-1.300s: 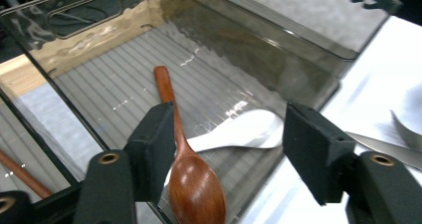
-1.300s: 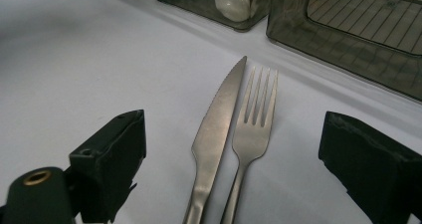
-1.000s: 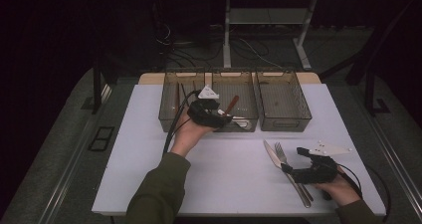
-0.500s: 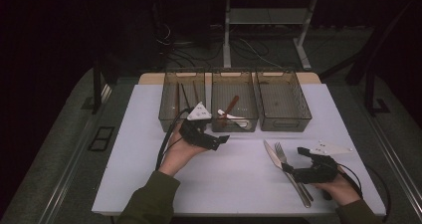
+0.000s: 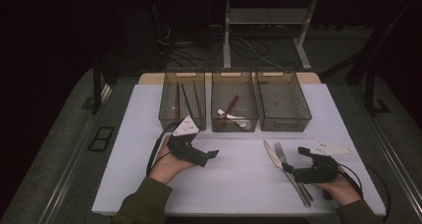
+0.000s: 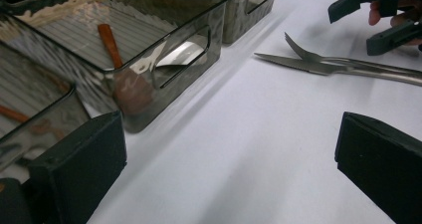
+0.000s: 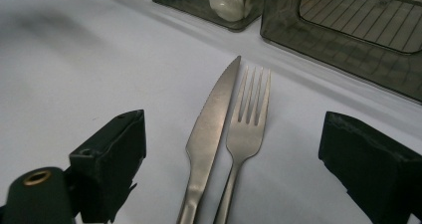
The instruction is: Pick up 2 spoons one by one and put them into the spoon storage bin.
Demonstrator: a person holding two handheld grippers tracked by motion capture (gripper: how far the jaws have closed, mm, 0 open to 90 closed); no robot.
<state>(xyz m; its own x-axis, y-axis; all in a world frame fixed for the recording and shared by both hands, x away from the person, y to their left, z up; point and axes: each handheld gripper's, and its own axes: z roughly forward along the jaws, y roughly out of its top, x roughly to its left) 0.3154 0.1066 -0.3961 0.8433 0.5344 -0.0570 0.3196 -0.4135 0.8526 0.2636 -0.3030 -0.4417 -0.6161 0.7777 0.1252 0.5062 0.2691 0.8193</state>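
Table point(image 5: 239, 184): white top, centre of the high view.

Bins: three smoky translucent bins in a row, upper centre of the frame. Left bin point(image 5: 182, 100) holds thin dark sticks, possibly chopsticks; the view is too dim to be sure. Middle bin point(image 5: 234, 102) holds a red-brown wooden spoon point(image 6: 117, 59) and a white utensil point(image 5: 234, 117). Right bin point(image 5: 281, 99) shows its ribbed floor.

Knife point(image 7: 211, 129) and fork point(image 7: 248, 119): steel, side by side, touching along their handles, lower right of the high view.

Left gripper point(image 5: 205, 157): lower left of centre, above bare table, jaws spread, nothing between them.

Right gripper point(image 5: 294, 163): lower right, low over the cutlery handles, jaws spread wide to either side of knife and fork.
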